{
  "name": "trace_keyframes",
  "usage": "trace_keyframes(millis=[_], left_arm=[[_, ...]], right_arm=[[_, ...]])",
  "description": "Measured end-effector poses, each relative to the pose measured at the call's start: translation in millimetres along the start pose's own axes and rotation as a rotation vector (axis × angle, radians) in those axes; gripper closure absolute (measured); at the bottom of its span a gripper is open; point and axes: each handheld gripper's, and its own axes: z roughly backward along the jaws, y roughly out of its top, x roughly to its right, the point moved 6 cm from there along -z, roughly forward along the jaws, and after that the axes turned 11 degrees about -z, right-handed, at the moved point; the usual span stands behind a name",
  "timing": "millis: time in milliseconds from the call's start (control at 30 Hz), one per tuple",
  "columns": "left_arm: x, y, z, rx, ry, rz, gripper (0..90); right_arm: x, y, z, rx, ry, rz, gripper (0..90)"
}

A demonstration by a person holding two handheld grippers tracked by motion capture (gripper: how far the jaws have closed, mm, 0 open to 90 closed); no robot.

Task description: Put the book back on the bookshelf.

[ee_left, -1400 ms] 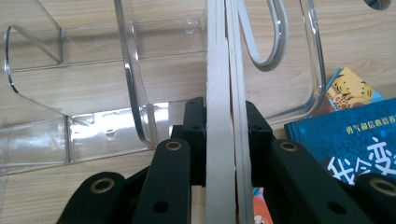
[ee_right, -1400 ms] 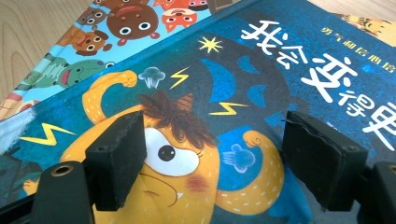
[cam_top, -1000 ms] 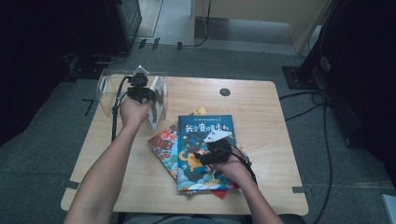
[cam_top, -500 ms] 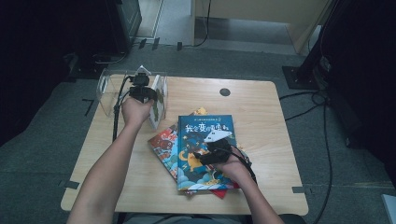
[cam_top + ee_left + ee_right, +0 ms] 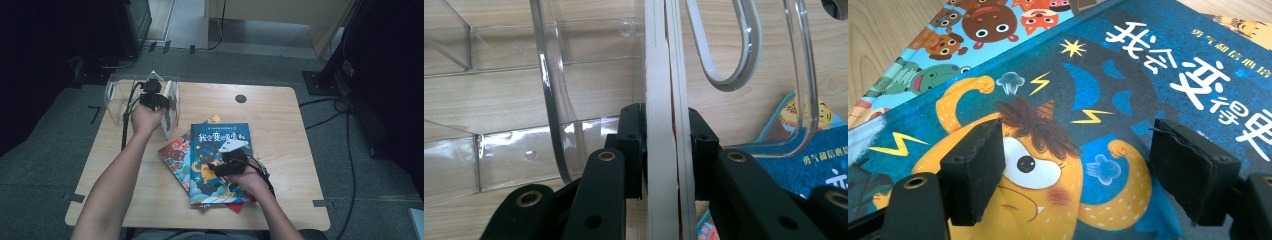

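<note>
The left gripper (image 5: 663, 145) pinched a thin book (image 5: 664, 100) upright by its edge, jaws pressed on both faces, inside the clear rack (image 5: 116, 95) at the table's (image 5: 280, 115) ten o'clock. The book's long axis ran away from the jaws. The right gripper (image 5: 1078, 165), jaws spread wide, hovered just above the blue book (image 5: 1128, 85) topping the stack near six o'clock, holding nothing.

The high view looks forward and down on the whole table (image 5: 280, 105) from above the person's side. The left gripper view sits close behind its jaws, facing a clamped upright book (image 5: 664, 125) inside the clear rack (image 5: 549, 100). The right gripper view hovers close above the blue book (image 5: 1128, 75), shared with the high view.
</note>
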Motion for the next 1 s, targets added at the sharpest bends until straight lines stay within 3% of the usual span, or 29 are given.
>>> trace_keyframes(millis=[333, 767, 1000], left_arm=[[1.2, 2.2, 9.5, 0.008, -0.008, -0.019, 69.9], [-6.1, 6.8, 33.0, 0.030, -0.027, -0.010, 66.9], [-4.5, 10.5, 47.8, 0.057, -0.044, -0.034, 65.9]], right_arm=[[0.1, 0.0, 0.0, 0.000, 0.000, 0.000, 22.0], [0.1, 0.0, -0.1, 0.001, 0.000, -0.001, 22.1], [0.1, 0.1, -0.1, 0.001, 0.001, -0.001, 22.1]])
